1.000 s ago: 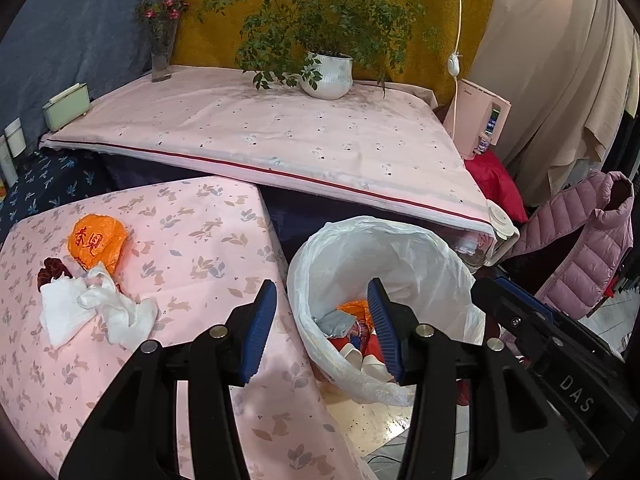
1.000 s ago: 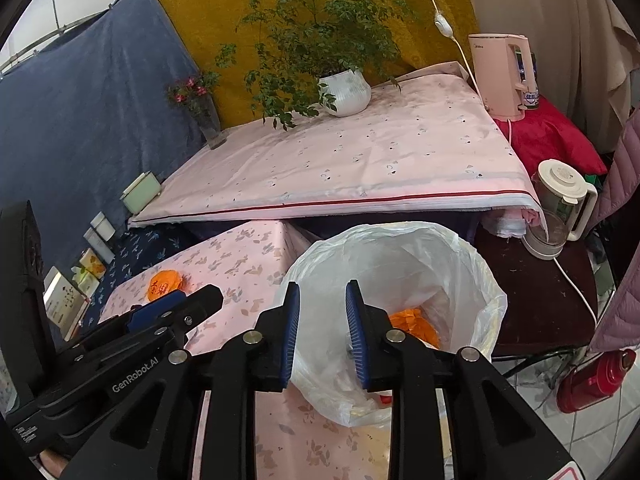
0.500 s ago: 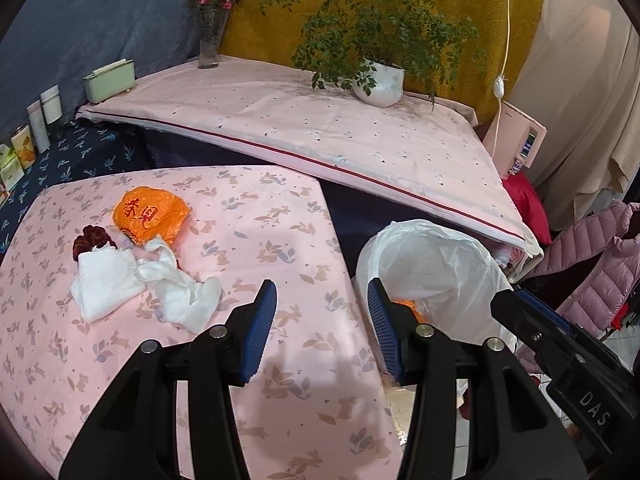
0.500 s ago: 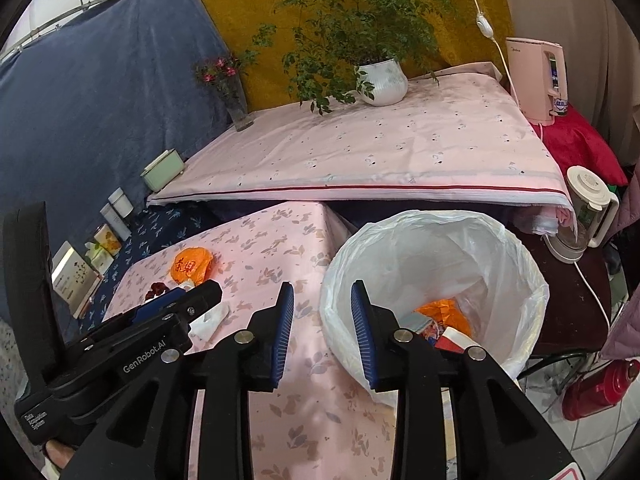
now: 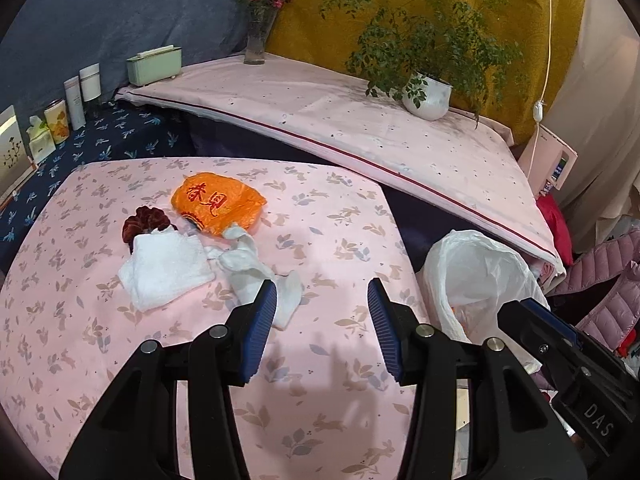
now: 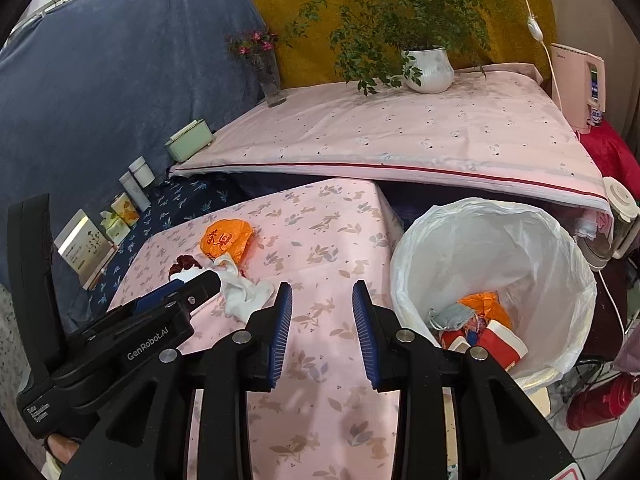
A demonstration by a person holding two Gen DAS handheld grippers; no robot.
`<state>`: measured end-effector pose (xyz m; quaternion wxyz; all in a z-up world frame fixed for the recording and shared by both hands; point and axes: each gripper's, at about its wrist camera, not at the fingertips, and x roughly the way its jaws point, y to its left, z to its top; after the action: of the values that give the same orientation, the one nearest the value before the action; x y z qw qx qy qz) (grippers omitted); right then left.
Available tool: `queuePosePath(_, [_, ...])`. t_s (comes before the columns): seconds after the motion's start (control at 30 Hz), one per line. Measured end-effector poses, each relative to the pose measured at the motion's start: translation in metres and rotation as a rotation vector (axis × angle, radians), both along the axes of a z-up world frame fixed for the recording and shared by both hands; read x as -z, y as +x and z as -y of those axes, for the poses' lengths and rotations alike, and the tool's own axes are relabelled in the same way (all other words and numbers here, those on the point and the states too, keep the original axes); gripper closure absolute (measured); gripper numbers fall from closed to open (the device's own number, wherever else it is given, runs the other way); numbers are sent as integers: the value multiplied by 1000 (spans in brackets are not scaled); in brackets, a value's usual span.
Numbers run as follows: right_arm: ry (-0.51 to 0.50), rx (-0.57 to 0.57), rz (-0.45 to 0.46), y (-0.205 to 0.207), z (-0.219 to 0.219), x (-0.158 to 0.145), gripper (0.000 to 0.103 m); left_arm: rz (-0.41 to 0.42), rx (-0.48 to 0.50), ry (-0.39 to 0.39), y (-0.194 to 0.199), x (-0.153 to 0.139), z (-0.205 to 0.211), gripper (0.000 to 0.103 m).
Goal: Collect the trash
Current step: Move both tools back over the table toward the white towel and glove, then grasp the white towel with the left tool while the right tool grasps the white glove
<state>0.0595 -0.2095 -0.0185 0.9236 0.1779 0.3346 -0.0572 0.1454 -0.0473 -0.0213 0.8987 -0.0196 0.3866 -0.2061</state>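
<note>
Pink bench point(image 5: 340, 360), trash waiting.
I'd pinch the soft, light tissue point(image 5: 256, 276) mid-fold; left gripper point(image 5: 322, 320) jaws released, right gripper point(image 6: 322, 320) jaws opening, empty.

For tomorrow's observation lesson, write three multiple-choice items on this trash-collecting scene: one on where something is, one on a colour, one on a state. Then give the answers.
1. Where is the white-lined trash bin?
A. On the floral table
B. Beside the floral table's right edge
C. On the back table by the potted plant

2. What colour is the crumpled plastic bag on the floral tablecloth?
A. Green
B. Blue
C. Orange

3. What is the state of the left gripper?
A. Open, with nothing between its fingers
B. Clamped on a white tissue
C. Clamped on the orange bag

Answers:
1 B: the right wrist view shows the bin standing off the table, next to its right edge.
2 C: the bag is bright orange with red print.
3 A: only tablecloth shows in the gap between its blue pads; the white tissues lie ahead of them.
</note>
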Motion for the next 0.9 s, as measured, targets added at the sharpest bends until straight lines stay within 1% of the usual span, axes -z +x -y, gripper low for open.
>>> queuePosePath(0.07, [-4,-11,-6,3,-9,3,67,-5,-17,-3,3,3,-11,58])
queuePosePath(0.4, [-14,-75,-60,28,-52,23,67,-35,-123,32,21,31,-69,58])
queuePosePath(0.5, [-17,-94,-75,39,-65,30,66,-57,-151,31,28,40,-87,58])
queuePosePath(0.67, [-27,-119,-100,55,-85,43,61,-66,-198,66,40,54,-110,58])
queuePosePath(0.9, [-45,-139,-124,84,-108,62,52,-119,-232,53,66,73,-136,58])
